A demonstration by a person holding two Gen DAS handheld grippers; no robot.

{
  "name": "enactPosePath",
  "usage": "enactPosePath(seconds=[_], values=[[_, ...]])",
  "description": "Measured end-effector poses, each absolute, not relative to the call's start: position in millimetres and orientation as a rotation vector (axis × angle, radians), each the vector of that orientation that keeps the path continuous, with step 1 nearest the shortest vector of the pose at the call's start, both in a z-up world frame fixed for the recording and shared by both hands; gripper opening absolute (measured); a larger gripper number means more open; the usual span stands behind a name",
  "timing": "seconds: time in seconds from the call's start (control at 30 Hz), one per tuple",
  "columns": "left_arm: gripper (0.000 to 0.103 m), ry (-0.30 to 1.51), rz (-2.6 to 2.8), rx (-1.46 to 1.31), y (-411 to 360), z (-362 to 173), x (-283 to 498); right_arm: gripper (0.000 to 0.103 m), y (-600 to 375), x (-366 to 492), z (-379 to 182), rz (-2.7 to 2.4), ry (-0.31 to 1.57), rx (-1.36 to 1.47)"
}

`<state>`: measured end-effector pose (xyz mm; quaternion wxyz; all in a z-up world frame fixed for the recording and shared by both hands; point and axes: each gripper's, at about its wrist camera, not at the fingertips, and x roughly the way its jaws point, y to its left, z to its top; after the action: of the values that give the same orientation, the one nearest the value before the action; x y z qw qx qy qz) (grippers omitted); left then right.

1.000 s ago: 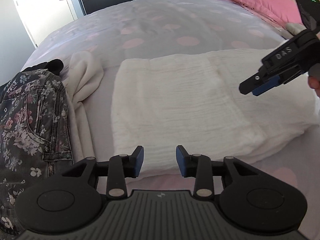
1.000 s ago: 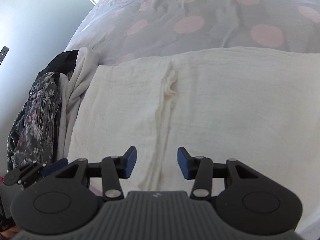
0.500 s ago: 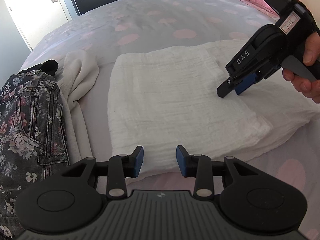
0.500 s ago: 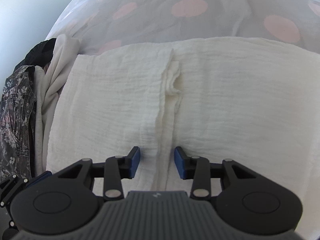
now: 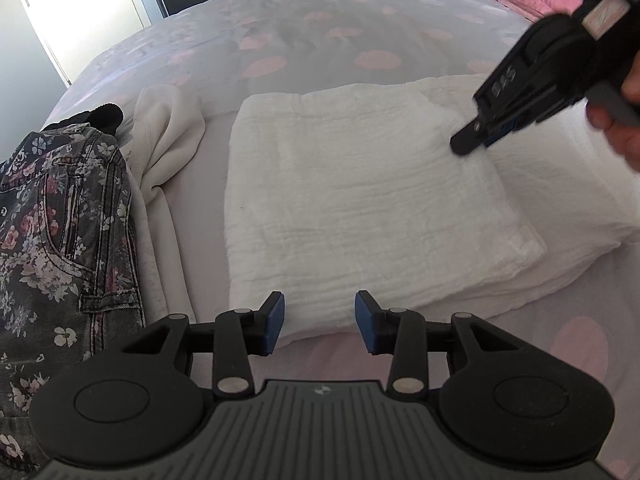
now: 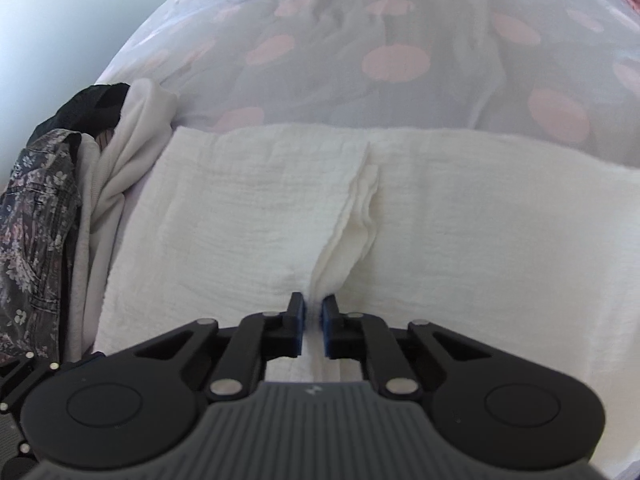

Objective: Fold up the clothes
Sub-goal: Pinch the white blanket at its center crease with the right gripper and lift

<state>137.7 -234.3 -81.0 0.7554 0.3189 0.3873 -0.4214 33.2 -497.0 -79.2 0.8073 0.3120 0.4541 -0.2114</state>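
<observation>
The white cloth [image 6: 248,216], half-folded on the bed [image 6: 400,40], is now pinched at its layered edge by the right gripper [image 6: 314,312], whose fingers stood apart half a second ago. The left gripper [image 5: 319,316] waits open at the near edge, so another fold looks ready to begin.

The right gripper [image 6: 313,312] pinches the layered edge of the white cloth [image 6: 248,216] — floral jeans [image 6: 32,216] far left.

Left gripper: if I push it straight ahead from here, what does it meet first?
Probably the near edge of the folded white cloth, lying just beyond the open left gripper; depth is unclear.
</observation>
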Motion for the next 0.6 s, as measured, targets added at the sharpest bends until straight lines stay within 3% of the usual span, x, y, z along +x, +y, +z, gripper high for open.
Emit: enactPosePath(seconds=[0.3,0.6], values=[[0.042,0.868,-0.882,0.673,-230,-75,141,0.009,-516,0,-15,-0.575,1.017,0.503],[0.042,0.842,-0.893,0.704,-236,-71,125,0.009,-577,-102,32,-0.730,1.053,0.426]])
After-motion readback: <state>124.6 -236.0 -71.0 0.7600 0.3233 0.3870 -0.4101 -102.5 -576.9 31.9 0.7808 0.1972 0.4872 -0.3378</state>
